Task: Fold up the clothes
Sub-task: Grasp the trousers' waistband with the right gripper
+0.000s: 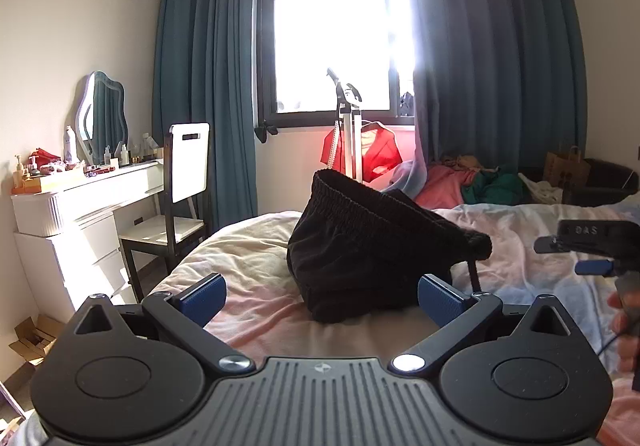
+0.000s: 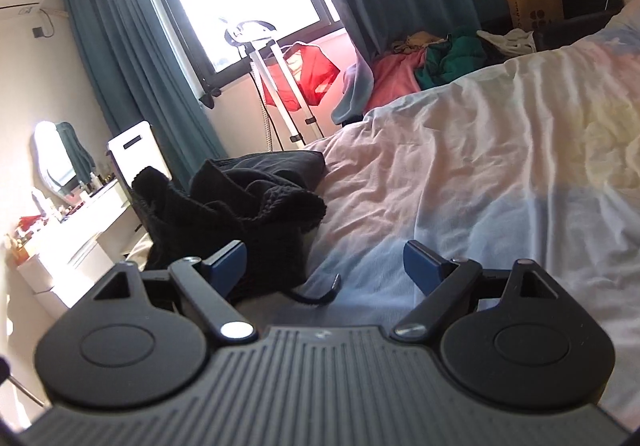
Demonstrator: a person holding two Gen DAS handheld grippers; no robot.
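A crumpled black garment with an elastic waistband lies in a heap on the bed. My left gripper is open and empty just in front of it, with the heap's near edge between the blue pads. The garment also shows in the right wrist view, ahead to the left, with a black drawstring trailing on the sheet. My right gripper is open and empty, its left pad next to the heap. It shows in the left wrist view at the right edge.
The bed's pale wrinkled sheet stretches right. A pile of coloured clothes lies at the far side. A garment steamer stand with a red top stands by the window. A white dresser and a chair stand left.
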